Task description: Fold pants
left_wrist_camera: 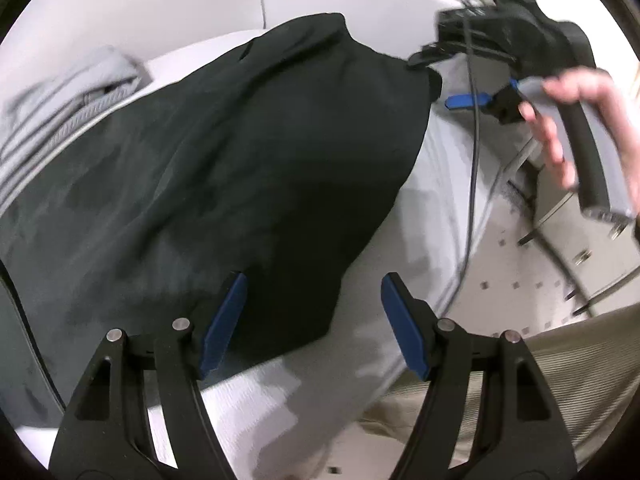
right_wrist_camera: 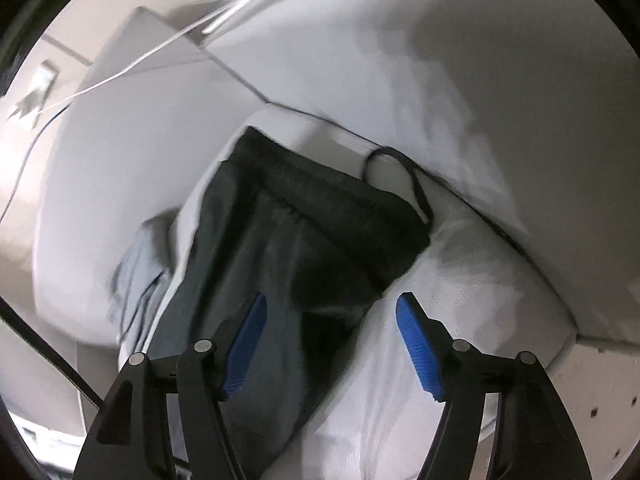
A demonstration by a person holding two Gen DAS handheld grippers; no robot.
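Dark green-black pants lie spread on a white cushioned surface. My left gripper is open just above the pants' near edge, holding nothing. In the right wrist view the pants show their ribbed waistband toward the far side, with a black drawstring loop lying beside it. My right gripper is open over the pants' near edge, empty. The right gripper also shows in the left wrist view, held by a hand past the far right end of the pants.
A grey garment lies on the cushion at the left of the pants; it also shows in the right wrist view. A black cable hangs from the right gripper. A white backrest rises behind. Tiled floor lies at right.
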